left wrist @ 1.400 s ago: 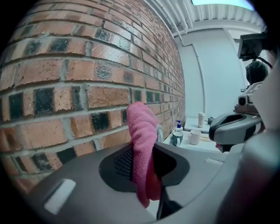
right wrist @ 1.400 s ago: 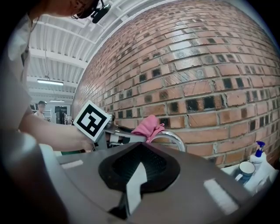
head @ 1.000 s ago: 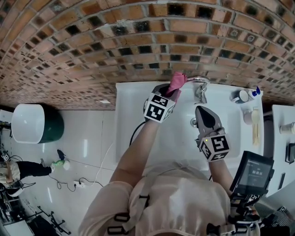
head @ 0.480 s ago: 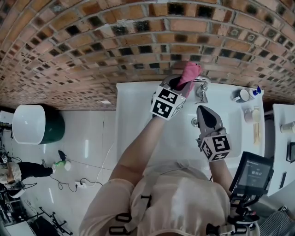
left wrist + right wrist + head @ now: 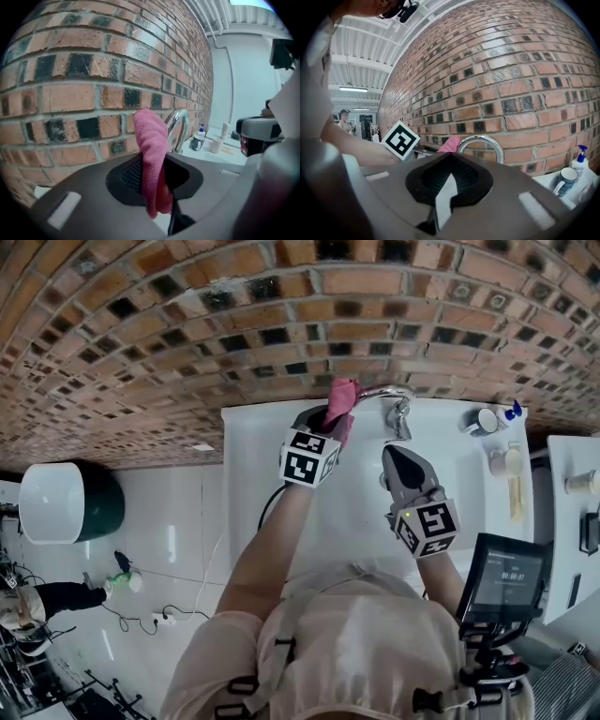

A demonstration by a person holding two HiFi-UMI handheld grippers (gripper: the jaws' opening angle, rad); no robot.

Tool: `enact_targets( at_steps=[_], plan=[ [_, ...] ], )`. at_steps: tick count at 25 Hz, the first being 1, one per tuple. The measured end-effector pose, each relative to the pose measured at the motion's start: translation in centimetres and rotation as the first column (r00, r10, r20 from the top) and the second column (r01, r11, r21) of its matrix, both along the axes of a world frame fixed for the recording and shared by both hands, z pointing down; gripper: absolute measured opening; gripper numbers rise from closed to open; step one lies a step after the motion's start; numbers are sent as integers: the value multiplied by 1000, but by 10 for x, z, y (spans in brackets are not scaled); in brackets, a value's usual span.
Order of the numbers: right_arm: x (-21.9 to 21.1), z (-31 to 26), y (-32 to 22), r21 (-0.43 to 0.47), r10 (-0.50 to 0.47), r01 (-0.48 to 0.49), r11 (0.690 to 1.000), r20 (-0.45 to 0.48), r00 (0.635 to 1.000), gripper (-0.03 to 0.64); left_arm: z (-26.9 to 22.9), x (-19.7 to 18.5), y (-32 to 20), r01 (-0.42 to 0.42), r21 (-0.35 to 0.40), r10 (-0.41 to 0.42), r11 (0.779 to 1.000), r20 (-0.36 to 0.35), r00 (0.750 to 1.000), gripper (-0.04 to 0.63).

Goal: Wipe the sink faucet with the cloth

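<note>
My left gripper is shut on a pink cloth, folded and standing up between its jaws. The cloth sits at the left end of the curved chrome faucet, right beside the spout's arch. To the faucet's right, my right gripper hovers over the white sink with its jaws together and nothing in them. In the right gripper view the faucet arches just past the jaw tips, with the cloth at its left.
A brick wall rises close behind the sink. A blue-capped soap bottle and a cup stand on the sink's right ledge. A small screen on a stand is at the lower right. A white and green bin stands on the floor to the left.
The left gripper carried the cloth right along the spout, then back to its left end. The right gripper stayed put.
</note>
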State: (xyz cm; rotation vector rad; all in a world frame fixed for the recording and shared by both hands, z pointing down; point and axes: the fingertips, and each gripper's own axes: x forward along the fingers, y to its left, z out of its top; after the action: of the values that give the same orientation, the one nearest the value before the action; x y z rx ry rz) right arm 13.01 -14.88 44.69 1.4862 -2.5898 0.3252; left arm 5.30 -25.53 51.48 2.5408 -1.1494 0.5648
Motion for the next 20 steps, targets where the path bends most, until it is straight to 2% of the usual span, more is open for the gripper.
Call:
enact_targets(
  at_steps=[3, 5, 8, 10, 14, 20],
  plan=[
    [6, 5, 0, -13, 12, -12, 1000, -9, 1000, -14, -31, 7, 10, 21, 84, -15, 996, -76, 997, 83],
    [16, 7, -1, -18, 44, -44, 999, -4, 999, -14, -61, 30, 16, -19, 158, 37, 987, -111, 993, 83],
    [26, -8, -3, 0, 92, -92, 996, 52, 994, -14, -85, 66, 20, -103, 215, 128, 971, -106, 986, 83],
    [29, -27, -4, 36, 98, -101, 994, 75, 992, -14, -81, 84, 17, -135, 202, 156, 970, -94, 983, 83],
    [32, -44, -5, 56, 79, -82, 995, 54, 995, -14, -59, 107, 14, -147, 133, 163, 980, -124, 979, 82],
    [46, -42, -10, 64, 98, -101, 993, 49, 994, -14, -34, 142, 10, -206, 97, 213, 974, -67, 975, 81]
  ],
)
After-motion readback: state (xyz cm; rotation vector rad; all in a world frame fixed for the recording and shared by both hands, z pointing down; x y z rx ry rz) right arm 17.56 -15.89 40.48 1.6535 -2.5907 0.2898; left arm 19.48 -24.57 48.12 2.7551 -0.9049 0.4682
